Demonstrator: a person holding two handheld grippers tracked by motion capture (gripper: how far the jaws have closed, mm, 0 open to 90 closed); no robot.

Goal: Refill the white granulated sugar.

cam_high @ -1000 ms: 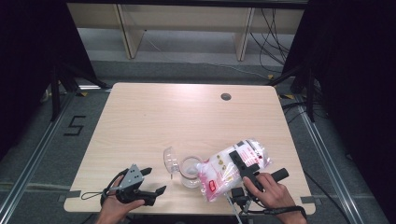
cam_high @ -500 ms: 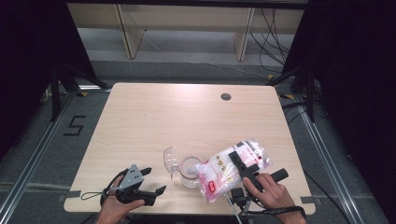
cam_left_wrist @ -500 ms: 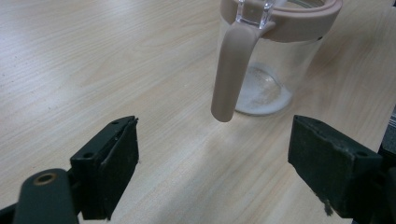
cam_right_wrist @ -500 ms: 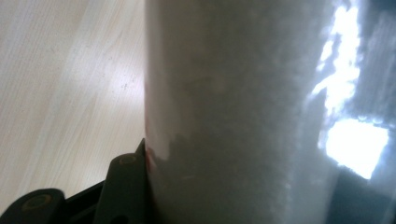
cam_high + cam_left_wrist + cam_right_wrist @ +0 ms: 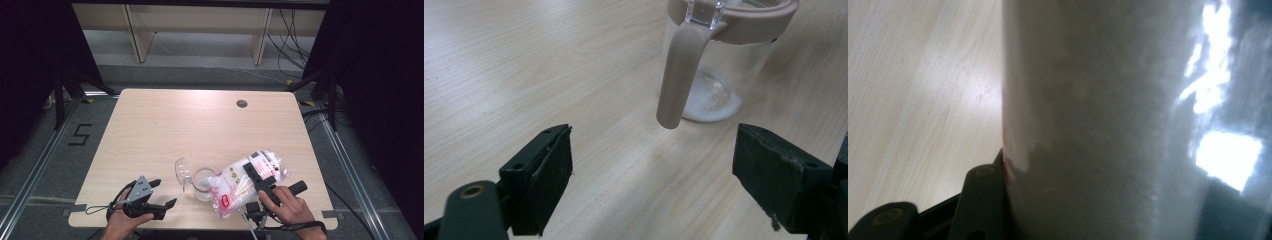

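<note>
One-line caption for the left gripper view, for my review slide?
Open left gripper faces a clear jar with a beige rim and a little white powder inside, on a wooden table.

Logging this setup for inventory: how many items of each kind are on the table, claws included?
Claws: 2, left claw, right claw
Clear jar: 1
Plastic bag of white powder: 1
Total: 4

Jar [image 5: 201, 181] stands near the table's [image 5: 200, 125] front edge; bag [image 5: 245, 182] touching its right side, tilted.
</note>
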